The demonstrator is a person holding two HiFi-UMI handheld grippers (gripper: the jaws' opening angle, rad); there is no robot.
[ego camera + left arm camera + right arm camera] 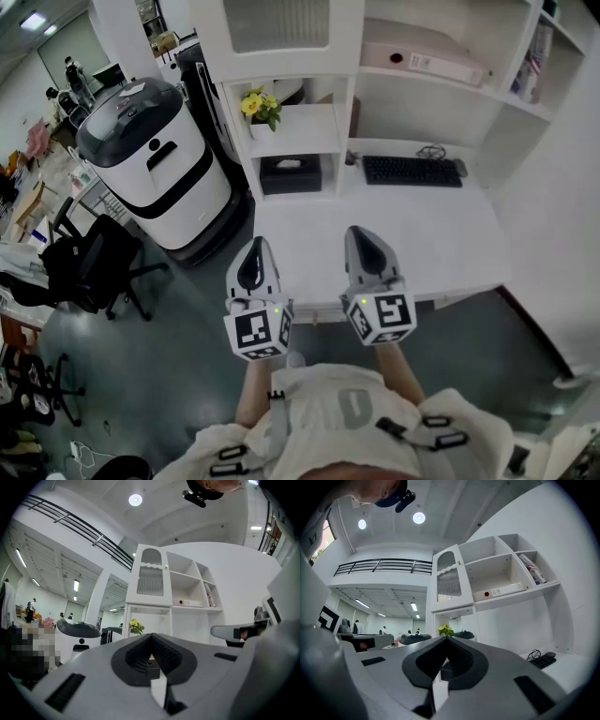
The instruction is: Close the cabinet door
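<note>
Print on the spine label of the white binder (422, 58), which was laid flat in an open compartment, was too small to be read. The cabinet door (279, 23), white with a ribbed pane, was seen lying flush with its frame at the upper left of the shelf unit (351, 103), above and well apart from both grippers. The left gripper (255, 244) and the right gripper (361, 232) were held side by side at the near edge of the white tabletop (450, 248), each with its jaws brought together on nothing. In the compartment below the door a pot of yellow flowers (261, 108) was kept, and under that a black tissue box (291, 174). A black keyboard (411, 171) was laid on the tabletop.
</note>
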